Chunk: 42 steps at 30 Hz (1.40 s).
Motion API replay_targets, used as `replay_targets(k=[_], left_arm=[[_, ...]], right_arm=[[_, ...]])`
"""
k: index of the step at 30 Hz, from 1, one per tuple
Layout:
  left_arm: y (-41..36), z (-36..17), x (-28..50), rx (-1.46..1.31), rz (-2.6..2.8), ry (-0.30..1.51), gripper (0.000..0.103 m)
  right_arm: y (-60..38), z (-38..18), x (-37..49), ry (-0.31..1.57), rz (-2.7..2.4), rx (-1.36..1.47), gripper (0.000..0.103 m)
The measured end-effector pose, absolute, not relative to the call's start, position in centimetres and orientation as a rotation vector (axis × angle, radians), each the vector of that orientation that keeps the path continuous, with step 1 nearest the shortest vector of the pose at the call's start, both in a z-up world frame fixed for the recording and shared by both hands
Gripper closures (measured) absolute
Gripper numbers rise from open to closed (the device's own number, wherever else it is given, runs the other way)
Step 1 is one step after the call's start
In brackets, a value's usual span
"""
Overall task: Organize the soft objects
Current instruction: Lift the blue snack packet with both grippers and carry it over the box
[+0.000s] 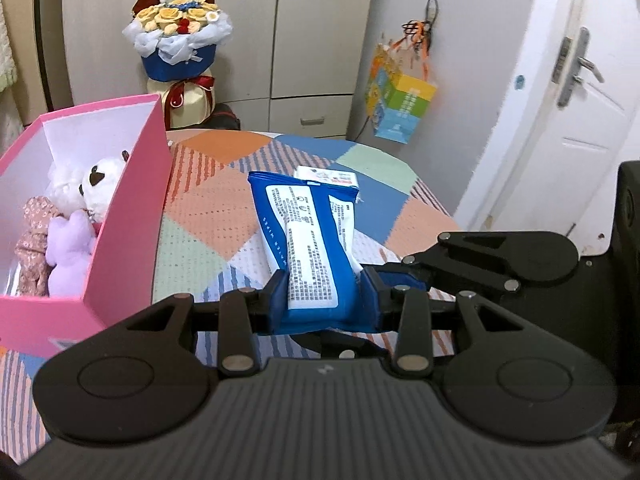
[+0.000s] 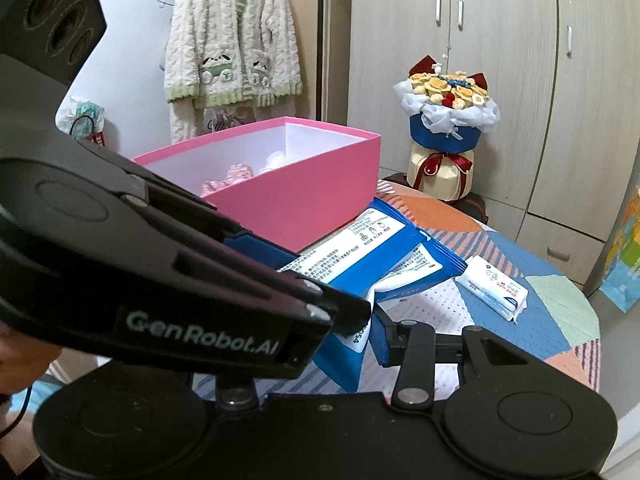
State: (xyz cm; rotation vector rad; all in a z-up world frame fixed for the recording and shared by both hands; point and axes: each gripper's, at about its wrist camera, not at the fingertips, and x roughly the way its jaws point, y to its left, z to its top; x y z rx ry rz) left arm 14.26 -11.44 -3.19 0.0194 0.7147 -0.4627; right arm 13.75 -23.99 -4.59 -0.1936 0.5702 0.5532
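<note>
One item in hand: the blue wipes pack (image 1: 308, 232), gripped at its near end over the patchwork cover (image 1: 208, 200), with the far end pointing toward the small white tissue pack (image 1: 326, 176). Clamped across that near end by the left gripper (image 1: 324, 300), jaws drawn in to the width of the pack and the film pinched between the blue pads. Could not tell the same of the right gripper (image 2: 340, 344): sat just beside on the right with one pad against the pack's edge, but had its other finger hidden behind the left tool.

Judged the step to be carrying the pack into the pink box (image 1: 132, 208), which stood close on the left with the plush toys (image 1: 100, 188) filling its near-left part.

Called for, by that reading:
- a lift high enough to clear the pink wall, since a sagging far end could catch the rim;
- a firm but not crushing pinch on slippery film;
- a drop toward the bare far part of the box, not onto the toys;
- release only once well inside.
</note>
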Motion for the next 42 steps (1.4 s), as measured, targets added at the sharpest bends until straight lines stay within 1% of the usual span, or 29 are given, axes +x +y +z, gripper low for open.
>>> replay_targets(k=[11, 18, 24, 33, 42], left_arm=[[-9.1, -2.5, 9.3, 0.012, -0.543, 0.725, 0.065], [-5.6, -0.8, 5.7, -0.02, -0.581, 0.715, 0.064], [-2.6, 1.6, 3.9, 0.0, -0.558, 0.689, 0.064], [2.0, 5.2, 4.9, 0.024, -0.504, 0.636, 0.064], [6.7, 6.3, 10.8, -0.033, -0.446, 0.583, 0.064]], right_arm=[[-22.5, -3.3, 8.3, 0.589, 0.564, -0.269, 0.055], [-19.8, -1.0, 4.7, 0.599, 0.604, -0.32, 0.055], [-17.0, 1.3, 2.9, 0.567, 0.653, -0.368, 0.055], [-12.9, 4.6, 4.8, 0.501, 0.715, -0.375, 0.055], [-8.7, 5.8, 11.1, 0.461, 0.745, -0.329, 0.054]])
